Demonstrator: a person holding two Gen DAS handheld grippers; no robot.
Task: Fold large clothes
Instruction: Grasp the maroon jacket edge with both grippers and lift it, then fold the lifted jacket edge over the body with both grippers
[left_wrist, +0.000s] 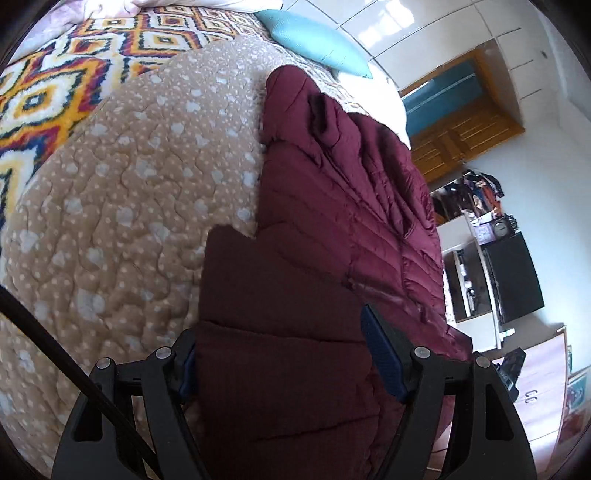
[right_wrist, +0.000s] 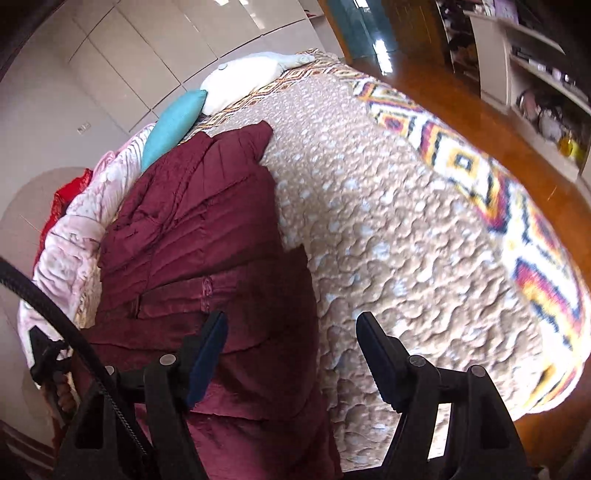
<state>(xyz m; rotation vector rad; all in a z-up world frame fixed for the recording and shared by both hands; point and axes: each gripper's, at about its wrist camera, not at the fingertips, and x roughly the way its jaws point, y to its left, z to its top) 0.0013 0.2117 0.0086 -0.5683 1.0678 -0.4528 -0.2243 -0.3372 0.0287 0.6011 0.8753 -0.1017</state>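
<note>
A maroon quilted puffer jacket (left_wrist: 332, 206) lies lengthwise on the beige spotted bedspread (left_wrist: 140, 192), partly folded onto itself. A dark fold of it fills the gap of my left gripper (left_wrist: 280, 328). The jaws stand wide, and the right blue pad (left_wrist: 384, 358) shows its bare face. In the right wrist view the jacket (right_wrist: 199, 229) fills the left half of the bed. My right gripper (right_wrist: 291, 321) is open above the jacket's right edge, one finger over the fabric and the other over the bedspread (right_wrist: 406, 236), nothing pinched.
A teal pillow (right_wrist: 173, 122) and a white pillow (right_wrist: 243, 77) lie at the head of the bed. A patterned blanket (right_wrist: 517, 229) covers the far side, with wooden floor (right_wrist: 461, 92) and shelves (right_wrist: 535, 55) beyond. Pink bedding (right_wrist: 74, 236) borders the jacket. A black cable (right_wrist: 74, 332) crosses low left.
</note>
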